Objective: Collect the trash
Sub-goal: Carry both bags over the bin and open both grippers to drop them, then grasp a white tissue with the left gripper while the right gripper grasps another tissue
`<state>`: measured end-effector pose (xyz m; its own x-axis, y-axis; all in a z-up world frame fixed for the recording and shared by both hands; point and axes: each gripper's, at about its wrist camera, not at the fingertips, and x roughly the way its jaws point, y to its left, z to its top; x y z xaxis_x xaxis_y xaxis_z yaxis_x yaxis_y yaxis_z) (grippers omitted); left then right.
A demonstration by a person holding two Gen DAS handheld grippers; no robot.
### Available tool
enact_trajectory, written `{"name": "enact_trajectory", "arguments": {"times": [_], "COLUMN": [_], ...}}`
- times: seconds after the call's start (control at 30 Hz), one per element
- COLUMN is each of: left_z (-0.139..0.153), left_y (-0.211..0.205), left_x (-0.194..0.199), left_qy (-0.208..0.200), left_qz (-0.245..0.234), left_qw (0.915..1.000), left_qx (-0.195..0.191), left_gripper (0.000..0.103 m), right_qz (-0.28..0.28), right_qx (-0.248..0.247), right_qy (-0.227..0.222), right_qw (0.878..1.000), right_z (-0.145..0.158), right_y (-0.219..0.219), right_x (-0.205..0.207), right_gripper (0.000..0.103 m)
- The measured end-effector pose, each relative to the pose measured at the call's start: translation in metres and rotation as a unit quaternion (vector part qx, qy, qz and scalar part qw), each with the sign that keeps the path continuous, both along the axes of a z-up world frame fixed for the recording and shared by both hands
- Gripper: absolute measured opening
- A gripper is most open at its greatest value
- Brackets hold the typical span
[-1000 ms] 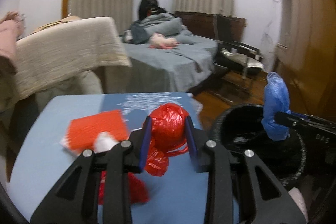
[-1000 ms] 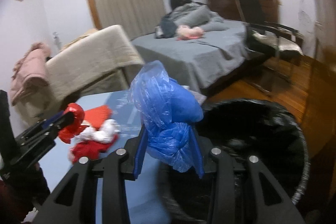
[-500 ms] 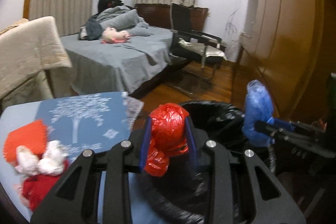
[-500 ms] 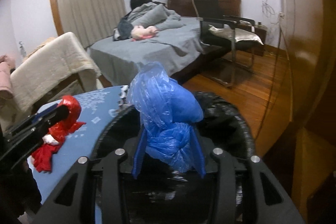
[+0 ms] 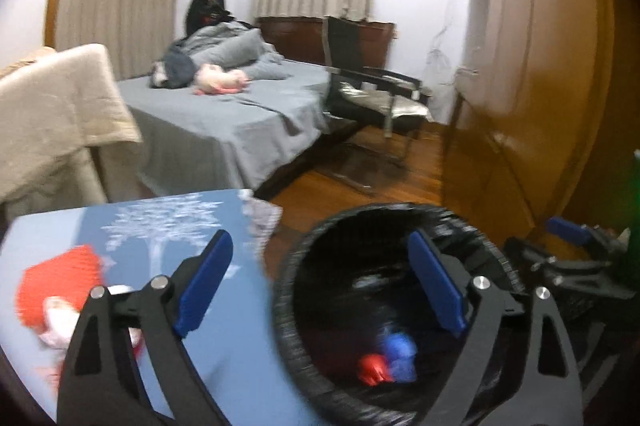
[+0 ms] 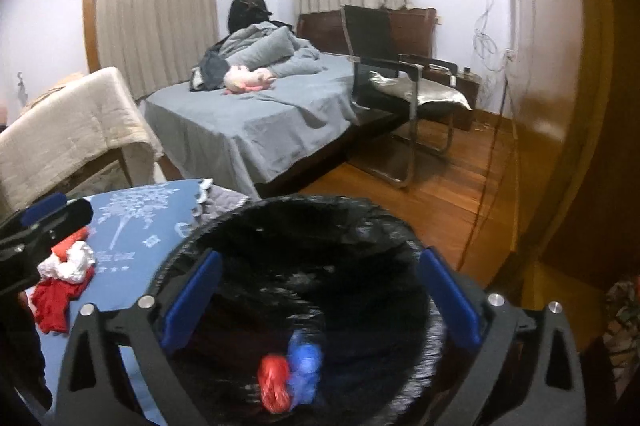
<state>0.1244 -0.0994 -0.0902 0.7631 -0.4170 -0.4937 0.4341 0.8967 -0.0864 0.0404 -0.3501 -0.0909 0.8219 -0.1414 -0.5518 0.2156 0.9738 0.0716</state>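
Both tools [image 5: 320,290] [image 6: 320,302] opening, empty

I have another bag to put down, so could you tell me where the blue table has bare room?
The table is bare between the red and white trash and the bin. The left edge by that trash is crowded.

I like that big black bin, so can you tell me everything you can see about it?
The trash bin is round and black, with a black plastic liner folded over its fuzzy-looking rim. It stands upright and open on the wooden floor, right beside the blue table. Deep inside lie a crumpled red bag and a blue bag, side by side. The right gripper and the left gripper hang above it with jaws opening and nothing between them.
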Motion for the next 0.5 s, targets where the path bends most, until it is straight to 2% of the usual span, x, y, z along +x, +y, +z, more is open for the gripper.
{"name": "enact_trajectory", "arguments": {"times": [0.2,0.5], "left_z": [0.001,-0.006], "left_y": [0.060,0.157], "left_x": [-0.007,-0.012], "left_qy": [-0.004,0.004], "left_qz": [0.076,0.191], "left_qw": [0.9969,0.9806], "left_qx": [0.021,0.045], "left_gripper": [0.089,0.089], "right_qz": [0.053,0.126], "right_qx": [0.016,0.037], "right_qy": [-0.004,0.006], "right_qw": [0.998,0.991], "right_z": [0.002,-0.015], "right_y": [0.049,0.132], "right_x": [0.016,0.045], "right_gripper": [0.097,0.097]}}
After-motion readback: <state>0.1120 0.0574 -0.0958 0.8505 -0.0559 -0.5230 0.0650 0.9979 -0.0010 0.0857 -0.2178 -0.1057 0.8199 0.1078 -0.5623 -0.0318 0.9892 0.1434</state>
